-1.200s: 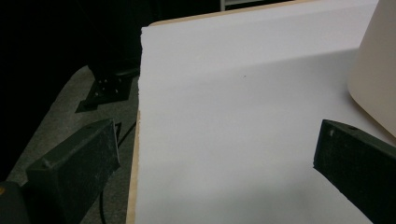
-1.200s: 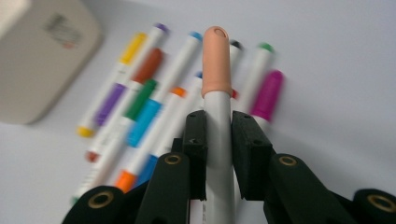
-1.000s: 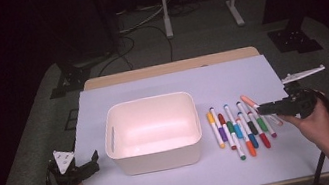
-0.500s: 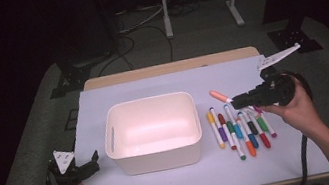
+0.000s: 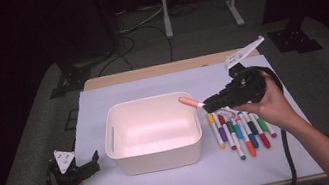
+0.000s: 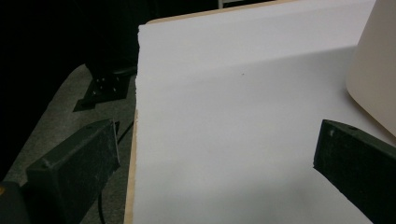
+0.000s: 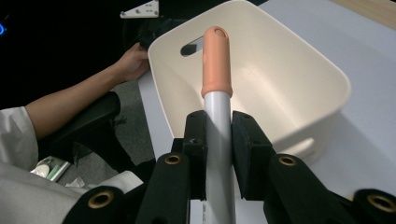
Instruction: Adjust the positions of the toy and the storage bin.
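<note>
Your right claw (image 5: 207,101) sits right of centre in the high view, above the right rim of the white bin (image 5: 153,132). Its jaws are pinched on a marker (image 5: 190,102) with a white barrel and a peach-orange cap. In the right gripper view the marker (image 7: 217,84) stands upright in the middle of the frame between the two black pads, cap end pointing over the bin's (image 7: 327,79) open interior.

The other markers (image 5: 240,130) lie in a row on the bench (image 5: 102,98) just right of the bin, below your right hand (image 5: 268,105).

Your left claw (image 5: 84,171) rests at the lower left of the high view, near the bin's left wall. Its jaws are spread with nothing between them; the left gripper view shows bare bench (image 6: 233,116) between them.
</note>
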A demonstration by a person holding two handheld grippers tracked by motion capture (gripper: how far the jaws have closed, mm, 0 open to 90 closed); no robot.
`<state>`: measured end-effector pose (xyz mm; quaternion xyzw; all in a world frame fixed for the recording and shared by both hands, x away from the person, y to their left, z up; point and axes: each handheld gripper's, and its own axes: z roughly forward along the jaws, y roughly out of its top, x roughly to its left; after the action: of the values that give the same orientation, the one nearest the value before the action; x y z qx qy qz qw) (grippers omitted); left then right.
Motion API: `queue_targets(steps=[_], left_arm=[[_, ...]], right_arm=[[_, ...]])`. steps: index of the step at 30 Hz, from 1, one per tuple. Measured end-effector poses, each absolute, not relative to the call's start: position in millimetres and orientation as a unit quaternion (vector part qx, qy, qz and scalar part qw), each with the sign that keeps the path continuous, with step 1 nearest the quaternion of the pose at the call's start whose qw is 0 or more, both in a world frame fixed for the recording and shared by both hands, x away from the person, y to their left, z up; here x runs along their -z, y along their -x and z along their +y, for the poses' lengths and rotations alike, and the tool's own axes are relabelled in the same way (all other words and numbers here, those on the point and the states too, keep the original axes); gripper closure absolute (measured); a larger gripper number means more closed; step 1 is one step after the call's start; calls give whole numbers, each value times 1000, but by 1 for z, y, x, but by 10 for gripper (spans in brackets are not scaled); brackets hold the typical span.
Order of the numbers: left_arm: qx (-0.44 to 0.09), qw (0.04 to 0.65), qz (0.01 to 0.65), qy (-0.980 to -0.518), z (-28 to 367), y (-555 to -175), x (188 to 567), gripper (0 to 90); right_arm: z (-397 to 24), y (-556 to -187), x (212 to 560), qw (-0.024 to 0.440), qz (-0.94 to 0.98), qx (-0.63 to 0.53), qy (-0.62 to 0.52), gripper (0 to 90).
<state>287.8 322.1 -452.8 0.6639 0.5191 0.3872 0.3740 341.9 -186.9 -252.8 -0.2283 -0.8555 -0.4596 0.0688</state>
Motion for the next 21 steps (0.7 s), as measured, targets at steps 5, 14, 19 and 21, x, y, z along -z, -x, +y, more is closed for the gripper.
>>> queue_targets(steps=[5,14,19,21], left_arm=[[-385,376,521,-663,322,-288,453,0],[-385,377,521,-662,323,-289,453,0],[-383,376,522,-663,323,-289,453,0],[-382,376,522,-663,323,-289,453,0]], right_arm=[[-159,-344,249,86,-867,450,197,758],[-112,-349,253,121,-882,428,155,758],[-91,-353,260,133,-892,409,140,758],[-84,-355,264,136,-895,403,133,757]])
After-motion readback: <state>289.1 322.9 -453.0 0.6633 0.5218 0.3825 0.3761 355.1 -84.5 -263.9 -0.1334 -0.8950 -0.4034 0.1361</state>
